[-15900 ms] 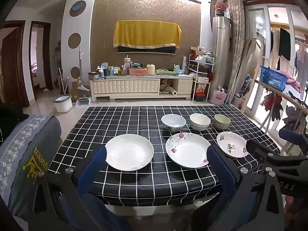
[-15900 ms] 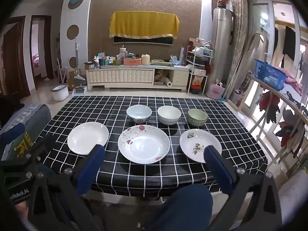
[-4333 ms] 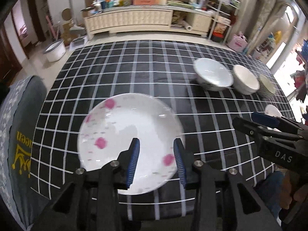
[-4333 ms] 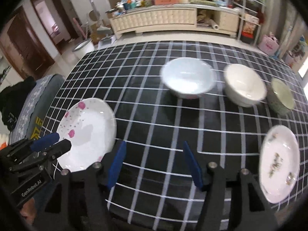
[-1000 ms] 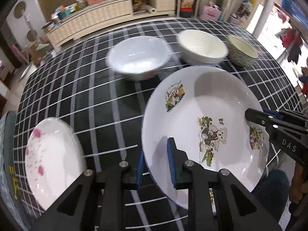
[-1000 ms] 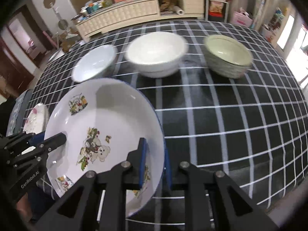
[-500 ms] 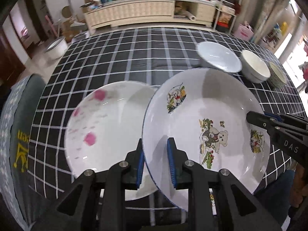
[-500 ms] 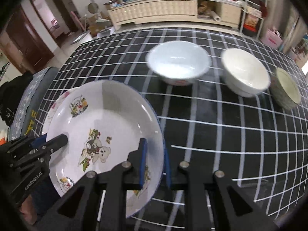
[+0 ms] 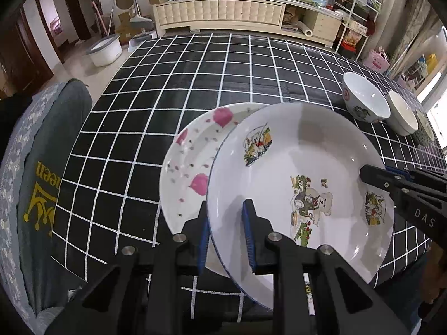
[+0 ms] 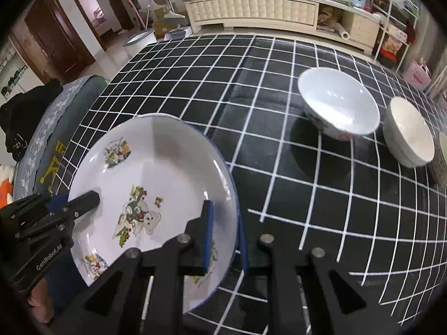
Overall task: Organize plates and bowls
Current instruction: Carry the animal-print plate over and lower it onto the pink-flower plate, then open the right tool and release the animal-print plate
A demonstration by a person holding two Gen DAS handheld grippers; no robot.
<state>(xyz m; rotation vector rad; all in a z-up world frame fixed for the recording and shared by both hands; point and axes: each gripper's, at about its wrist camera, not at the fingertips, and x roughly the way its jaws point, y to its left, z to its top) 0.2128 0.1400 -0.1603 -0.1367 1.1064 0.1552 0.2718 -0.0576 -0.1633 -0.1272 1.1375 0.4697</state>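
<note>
A white plate with a cartoon bear hangs between both grippers, above the black checked table. My left gripper is shut on its near left rim. My right gripper is shut on the opposite rim, and its fingertips also show in the left wrist view. Under the bear plate lies the pink-flowered plate, its right half covered; the right wrist view hides it. Three bowls stand in a row at the right: a patterned white bowl, a cream bowl, and a green bowl at the edge.
A chair with a grey cover and yellow print stands against the table's left side. Beyond the far table edge are a long cream cabinet and a white bin on the floor. The near table edge runs just under the plates.
Both grippers have carried the bear plate leftwards across the table. It now overlaps much more of the pink-flowered plate, and the bowls have slid towards the right of both views.
</note>
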